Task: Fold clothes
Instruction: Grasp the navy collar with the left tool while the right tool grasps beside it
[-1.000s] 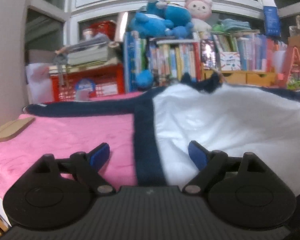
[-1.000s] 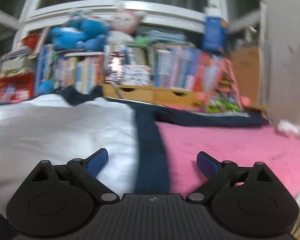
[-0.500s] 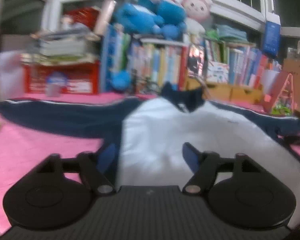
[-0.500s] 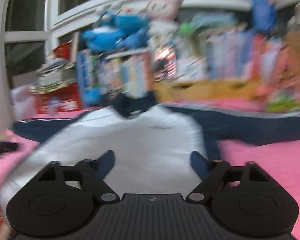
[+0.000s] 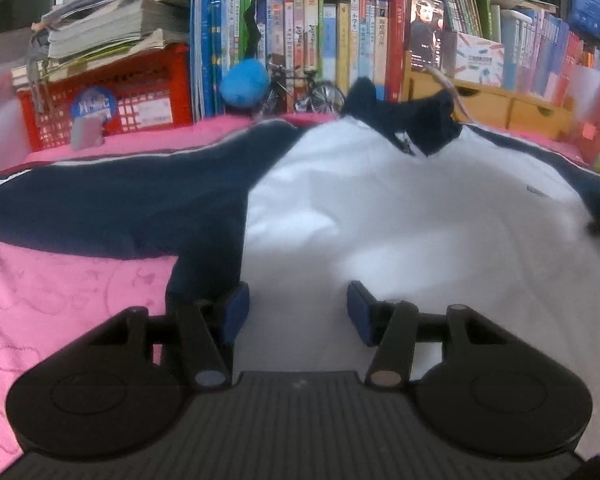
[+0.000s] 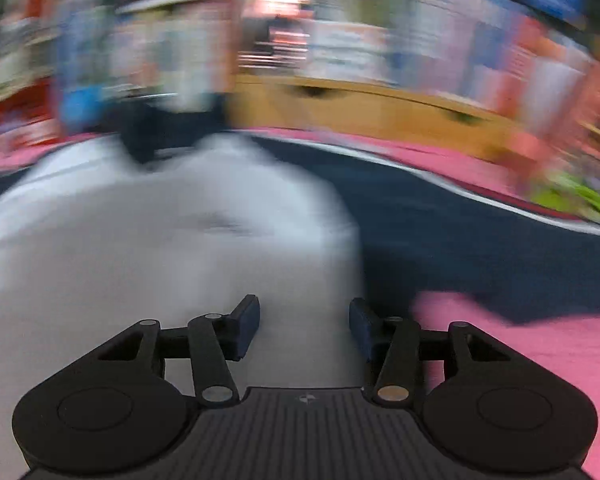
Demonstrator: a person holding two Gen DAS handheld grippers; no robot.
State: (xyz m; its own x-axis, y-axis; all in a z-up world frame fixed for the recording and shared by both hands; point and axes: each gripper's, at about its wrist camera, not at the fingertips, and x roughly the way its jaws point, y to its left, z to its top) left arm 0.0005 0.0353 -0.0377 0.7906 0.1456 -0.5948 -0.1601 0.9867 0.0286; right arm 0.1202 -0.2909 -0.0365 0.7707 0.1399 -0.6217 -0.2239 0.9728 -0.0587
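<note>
Both grippers, left (image 5: 298,312) & right (image 6: 304,322), half-open, closing, nothing held; may pinch jacket (image 5: 380,216) unevenly, botching fold.

Books (image 5: 340,36) wall the back (blanket (image 5: 68,300) open).

Our left gripper (image 5: 298,312) tilted downward, jaws half apart and just closing in, our right gripper (image 6: 304,326) likewise, pads gripping nothing

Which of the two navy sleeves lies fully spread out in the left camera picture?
The sleeve stretching toward the red crate shows whole, flat on the pink blanket. The other sleeve is cut off by the picture's right edge.
</note>
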